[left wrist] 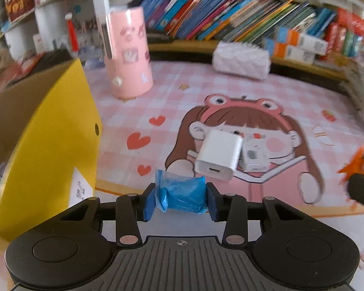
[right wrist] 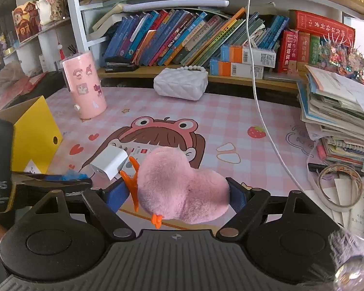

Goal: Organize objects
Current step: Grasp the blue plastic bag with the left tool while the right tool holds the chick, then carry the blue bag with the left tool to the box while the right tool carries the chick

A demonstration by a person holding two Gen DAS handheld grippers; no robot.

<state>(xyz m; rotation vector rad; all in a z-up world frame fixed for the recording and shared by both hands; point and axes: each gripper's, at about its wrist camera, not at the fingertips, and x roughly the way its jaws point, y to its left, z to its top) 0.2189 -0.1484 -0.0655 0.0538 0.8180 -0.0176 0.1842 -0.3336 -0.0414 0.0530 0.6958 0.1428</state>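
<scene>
My left gripper (left wrist: 181,197) is shut on a crumpled blue plastic roll (left wrist: 182,195), held above the pink cartoon desk mat (left wrist: 206,92). My right gripper (right wrist: 179,194) is shut on a fluffy pink heart hair clip (right wrist: 182,186) with orange claw prongs. A white charger block (left wrist: 218,156) lies on the mat just beyond the left gripper; it also shows in the right wrist view (right wrist: 110,161). A small white printed box (left wrist: 253,156) lies beside it. An open yellow cardboard box (left wrist: 51,145) stands at the left, also seen from the right wrist (right wrist: 34,133).
A pink cylindrical container (right wrist: 85,87) stands at the back left. A white quilted pouch (right wrist: 180,84) lies by the bookshelf (right wrist: 194,41). A stack of books (right wrist: 339,114) and tape rolls (right wrist: 339,186) sit at the right. A white cable (right wrist: 257,101) hangs over the mat.
</scene>
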